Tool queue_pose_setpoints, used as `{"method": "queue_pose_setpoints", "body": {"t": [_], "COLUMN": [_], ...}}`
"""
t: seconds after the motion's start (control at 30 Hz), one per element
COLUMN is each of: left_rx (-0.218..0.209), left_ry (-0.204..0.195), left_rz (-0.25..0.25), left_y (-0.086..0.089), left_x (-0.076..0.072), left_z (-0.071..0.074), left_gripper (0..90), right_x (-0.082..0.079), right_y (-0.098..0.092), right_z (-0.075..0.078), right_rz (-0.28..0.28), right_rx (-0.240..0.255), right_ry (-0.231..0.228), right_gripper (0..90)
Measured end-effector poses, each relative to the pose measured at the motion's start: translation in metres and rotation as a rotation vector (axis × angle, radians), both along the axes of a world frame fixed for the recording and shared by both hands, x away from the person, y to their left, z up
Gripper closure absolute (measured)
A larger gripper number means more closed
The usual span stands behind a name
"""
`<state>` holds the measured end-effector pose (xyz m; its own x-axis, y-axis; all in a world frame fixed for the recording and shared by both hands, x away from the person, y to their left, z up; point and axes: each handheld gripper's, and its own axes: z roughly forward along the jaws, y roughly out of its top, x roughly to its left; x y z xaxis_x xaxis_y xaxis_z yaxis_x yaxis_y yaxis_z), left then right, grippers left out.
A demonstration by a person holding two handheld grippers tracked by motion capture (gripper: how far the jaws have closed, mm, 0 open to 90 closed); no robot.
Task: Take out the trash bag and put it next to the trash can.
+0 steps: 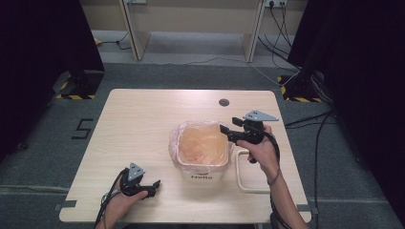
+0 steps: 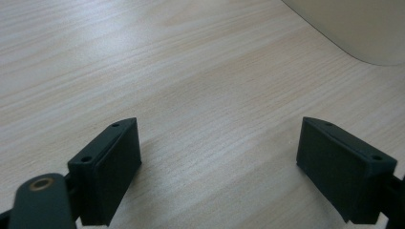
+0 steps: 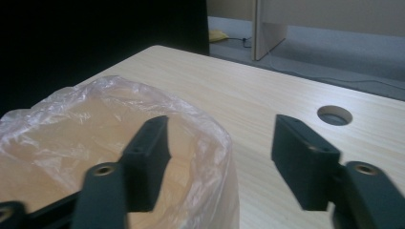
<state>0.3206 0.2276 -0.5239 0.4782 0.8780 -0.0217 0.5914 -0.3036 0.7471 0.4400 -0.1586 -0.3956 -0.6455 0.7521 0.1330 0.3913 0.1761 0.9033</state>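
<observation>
A white bin (image 1: 203,171) stands near the middle of the wooden table (image 1: 138,124). It is lined with a thin clear plastic bag (image 1: 203,143) whose edge is folded over the rim. My right gripper (image 1: 229,125) hovers at the bin's right rim and points left. In the right gripper view, the right gripper (image 3: 222,124) is open. One jaw is over the bag's (image 3: 71,124) inside, the other is outside the rim, and neither pad presses on the plastic. My left gripper (image 1: 154,188) rests low at the table's front left, open and with nothing between its jaws (image 2: 217,129).
A cream-coloured loop (image 1: 241,177) lies on the table just right of the bin, under the right forearm. A round cable hole (image 1: 224,102) sits near the far edge. The bin's wall (image 2: 363,28) shows ahead of the left gripper. Cables and stand feet lie on the floor beyond.
</observation>
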Motion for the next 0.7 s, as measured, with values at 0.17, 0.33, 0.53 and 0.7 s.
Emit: {"method": "queue_pose_setpoints", "body": {"t": [0.17,0.33,0.53,0.7], "left_rx": [0.000,0.000,-0.001,-0.001], "left_ry": [0.000,0.000,0.000,0.000], "left_rz": [0.000,0.000,0.000,0.000], "left_y": [0.000,0.000,0.000,0.000], "left_x": [0.000,0.000,0.000,0.000], "left_z": [0.000,0.000,0.000,0.000], "left_gripper": [14.1,14.1,14.1,14.1], "right_x": [0.007,0.007,0.006,0.003], "right_y": [0.009,0.011,0.012,0.012], "right_z": [-0.012,-0.017,-0.017,-0.012], "right_rz": [0.032,0.032,0.030,0.021], "right_rx": [-0.013,-0.040,-0.050,-0.064], "right_ry": [0.008,-0.009,-0.047,-0.097], "right_gripper": [54.9,64.9,72.5,77.5]}}
